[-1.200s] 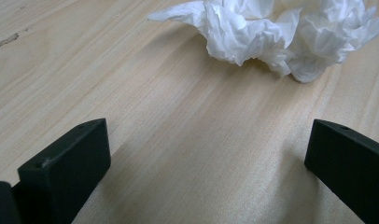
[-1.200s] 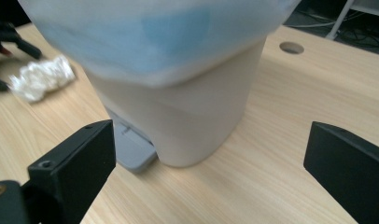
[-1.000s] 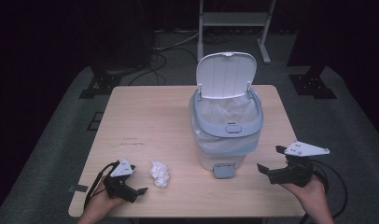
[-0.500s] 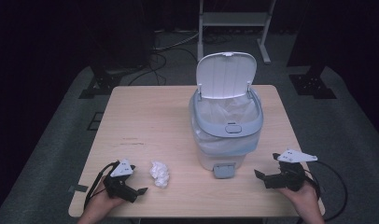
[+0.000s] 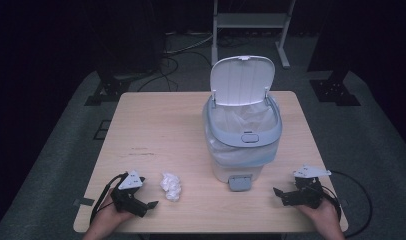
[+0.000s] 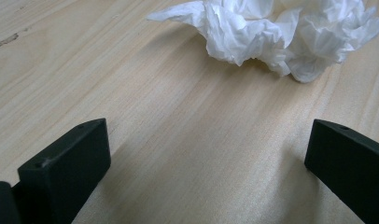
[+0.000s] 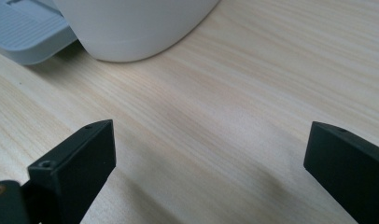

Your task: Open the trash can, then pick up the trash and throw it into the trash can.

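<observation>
A crumpled white tissue (image 5: pixel 171 185) (image 6: pixel 290 37) lies on the wooden table (image 5: pixel 161 130) near its front edge. Just left of it my left gripper (image 5: pixel 150 206) (image 6: pixel 206 163) rests low on the table, open, its jaws pointing at the tissue with a gap of bare wood between. A white pedal bin (image 5: pixel 243 135) with a grey rim, a plastic liner and a raised lid stands at centre right; its grey foot pedal (image 5: pixel 240 182) (image 7: pixel 24 32) faces me. My right gripper (image 5: pixel 278 195) (image 7: pixel 211 163) is open, low on the table right of the bin base (image 7: pixel 131 23).
A metal shelf frame (image 5: pixel 248 22) and cables lie on the dark floor beyond the table. A dark stand (image 5: pixel 336 85) is at the right. Bare wood spreads across the left and far side of the table.
My right gripper has dropped from above the table's right edge down onto the table top near the bin. The left gripper and tissue have stayed put.
</observation>
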